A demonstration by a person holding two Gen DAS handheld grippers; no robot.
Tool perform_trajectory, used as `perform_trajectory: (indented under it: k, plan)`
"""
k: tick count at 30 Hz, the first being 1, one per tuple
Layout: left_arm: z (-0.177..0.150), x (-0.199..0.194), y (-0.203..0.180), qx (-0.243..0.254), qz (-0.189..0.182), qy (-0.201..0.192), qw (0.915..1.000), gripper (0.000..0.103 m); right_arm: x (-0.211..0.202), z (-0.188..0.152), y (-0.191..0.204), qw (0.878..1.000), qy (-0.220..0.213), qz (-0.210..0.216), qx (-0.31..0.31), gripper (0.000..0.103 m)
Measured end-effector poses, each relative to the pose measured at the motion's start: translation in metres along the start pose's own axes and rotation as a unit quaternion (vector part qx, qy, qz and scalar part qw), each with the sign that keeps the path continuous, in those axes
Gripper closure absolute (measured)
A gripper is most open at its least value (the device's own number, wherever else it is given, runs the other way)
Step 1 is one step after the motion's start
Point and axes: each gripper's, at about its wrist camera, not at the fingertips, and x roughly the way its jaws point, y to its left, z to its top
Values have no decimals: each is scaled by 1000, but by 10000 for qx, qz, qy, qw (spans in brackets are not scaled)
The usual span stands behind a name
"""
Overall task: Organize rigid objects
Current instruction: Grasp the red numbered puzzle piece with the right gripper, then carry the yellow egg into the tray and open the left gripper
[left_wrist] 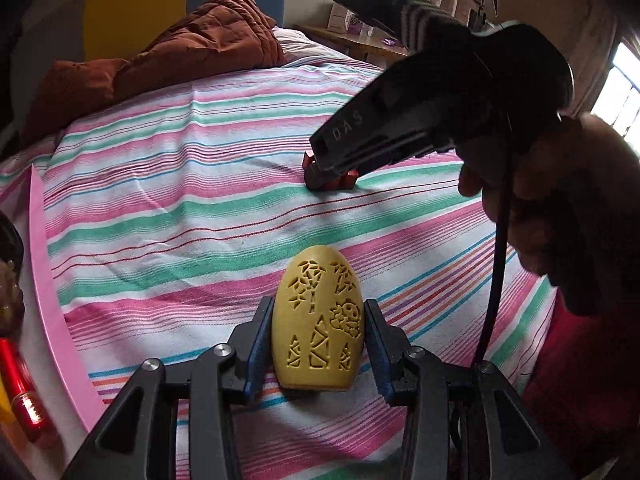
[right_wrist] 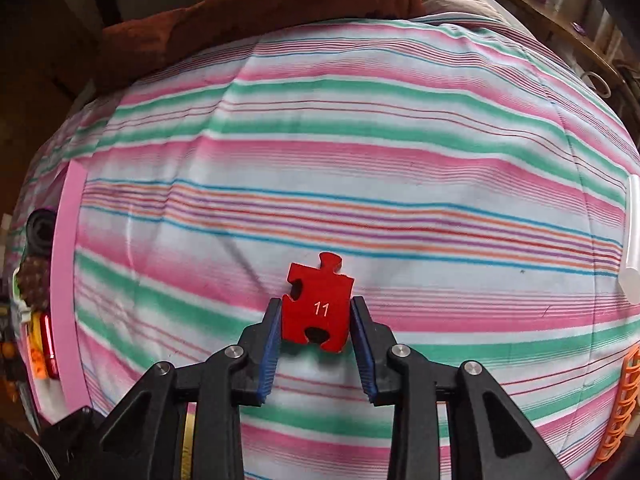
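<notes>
A yellow egg-shaped piece (left_wrist: pixel 318 328) with carved cut-outs stands on the striped bedsheet (left_wrist: pixel 180 208). My left gripper (left_wrist: pixel 318 306) is shut on it, its blue pads (left_wrist: pixel 260 340) pressed against both sides. Farther back, my right gripper (left_wrist: pixel 320 168) points down over a red jigsaw piece (left_wrist: pixel 344 181). In the right wrist view that red jigsaw piece (right_wrist: pixel 316 280), marked 11, sits between the blue pads (right_wrist: pixel 272 340) of the right gripper (right_wrist: pixel 316 305), which touch its two edges.
A pink tray edge (left_wrist: pixel 44 260) (right_wrist: pixel 64 264) runs along the left, with a red cylinder (left_wrist: pixel 24 392) and other items behind it. A brown quilt (left_wrist: pixel 160 52) lies at the back. A white tube (right_wrist: pixel 632 240) and an orange lattice object (right_wrist: pixel 620 400) lie at the right. A hand (left_wrist: pixel 540 208) holds the right gripper.
</notes>
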Motion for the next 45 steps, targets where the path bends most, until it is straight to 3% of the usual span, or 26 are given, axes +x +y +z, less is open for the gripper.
perform_trajectory:
  k: [2,10,16,25,33,40,45]
  plan:
    - [-2,-3,1,-24,4,21,10000,60,-2,-10,2,9997,-243,-39,-87,68]
    - [-8,-16,6,-130,-29,21,9999,59,-5,-18,7,9974,-404,-234,-540,69]
    - [-12,-37,4,-157,-79,-175,9997,59,-7,-21,15,9927,-571,-546,-916,71]
    - [-5,-87,14,-372,42,-602,9975,59,1,-18,27,9886,-663,-663,-1176,71]
    - [-20,-126,74,-1062,519,-936,9886,59,7,-14,37,9866,-695,-765,-1259,71]
    - [-65,-136,140,-1939,1004,-692,9734,59,7,-15,38,9853,-709,-814,-1321,71]
    - [-87,-134,153,-2019,1135,-555,9712,59,7,-14,38,9850,-715,-835,-1329,71]
